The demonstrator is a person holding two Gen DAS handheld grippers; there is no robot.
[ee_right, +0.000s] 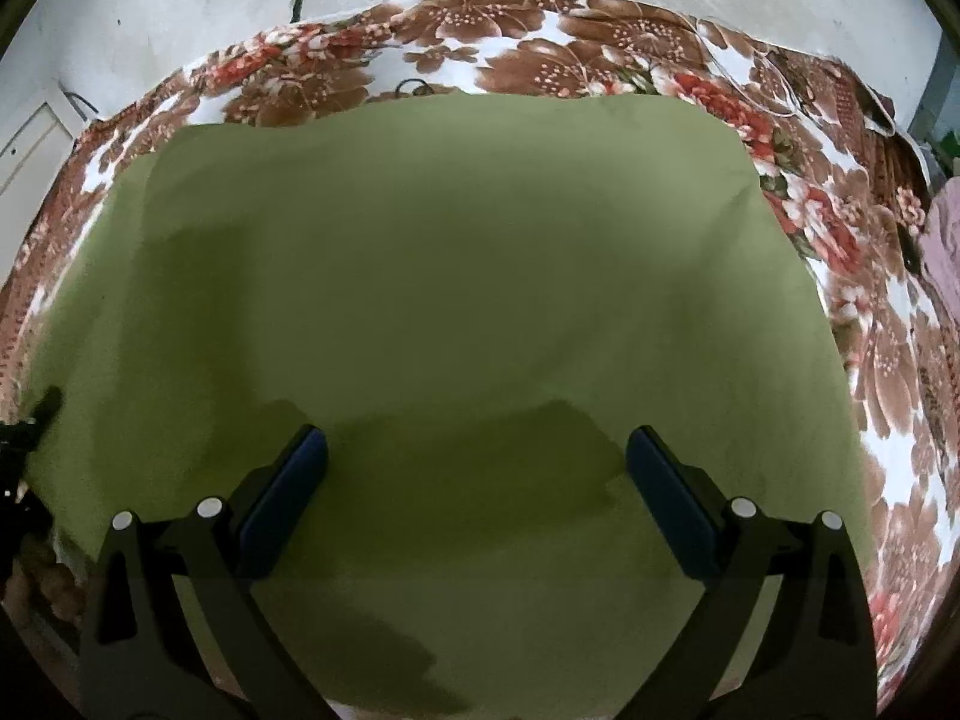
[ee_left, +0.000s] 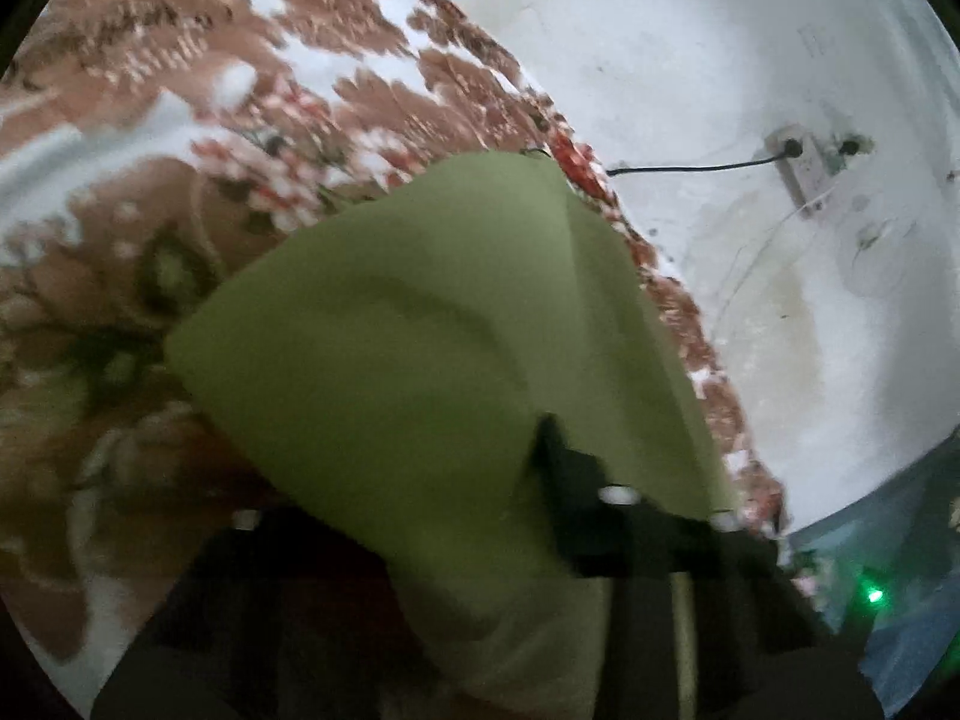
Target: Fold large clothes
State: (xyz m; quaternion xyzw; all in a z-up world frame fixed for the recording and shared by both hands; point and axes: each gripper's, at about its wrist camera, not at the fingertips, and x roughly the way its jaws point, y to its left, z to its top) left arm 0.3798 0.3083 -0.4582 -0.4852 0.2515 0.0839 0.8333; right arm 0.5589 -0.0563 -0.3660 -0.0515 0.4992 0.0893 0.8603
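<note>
A large plain green cloth [ee_right: 456, 276] lies spread flat over a floral bedspread [ee_right: 540, 48]. My right gripper [ee_right: 477, 450] hovers open above the cloth's near part, its blue-padded fingers [ee_right: 294, 492] wide apart and empty. In the left wrist view, my left gripper [ee_left: 540, 480] is shut on a corner of the green cloth [ee_left: 408, 336], which is lifted and draped over the fingers, hiding the left one. The left gripper also shows at the left edge of the right wrist view [ee_right: 24, 438], at the cloth's left border.
The brown, red and white floral bedspread [ee_left: 180, 120] covers the bed. A white wall [ee_left: 690, 60] with a socket and black cable [ee_left: 798, 156] stands beyond it. A pinkish fabric [ee_right: 945, 240] lies at the far right.
</note>
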